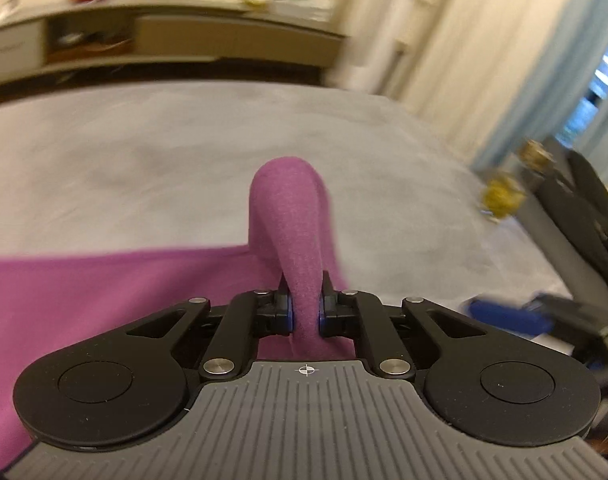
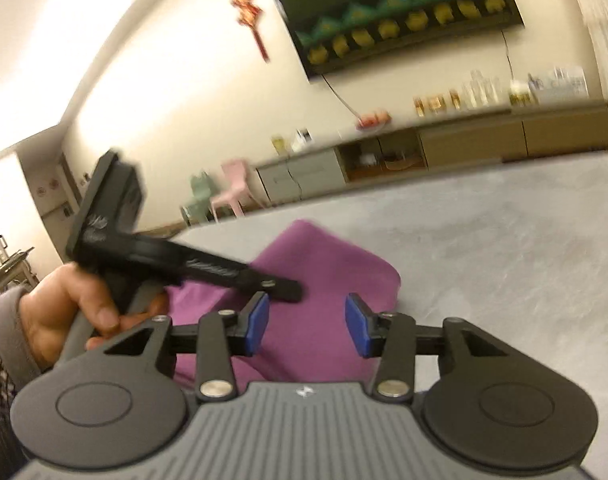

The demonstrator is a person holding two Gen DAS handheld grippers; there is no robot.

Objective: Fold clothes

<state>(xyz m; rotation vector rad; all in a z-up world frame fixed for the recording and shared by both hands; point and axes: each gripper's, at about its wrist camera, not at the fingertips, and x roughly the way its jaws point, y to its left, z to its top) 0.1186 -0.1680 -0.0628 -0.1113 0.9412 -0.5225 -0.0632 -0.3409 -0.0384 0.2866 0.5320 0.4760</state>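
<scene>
Your left gripper is pinching a raised fold of the purple garment, which is spreading leftward across the grey bed. Your right gripper is hovering wide, holding nothing, above the cloth beside the left one.

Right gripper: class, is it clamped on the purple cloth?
No. The right gripper is open, its blue pads set apart over the purple cloth.

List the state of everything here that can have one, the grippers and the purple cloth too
left gripper: shut on a fold of the purple garment.
right gripper: open, empty, above the garment.
purple garment: partly folded, one edge lifted off the grey surface.
</scene>
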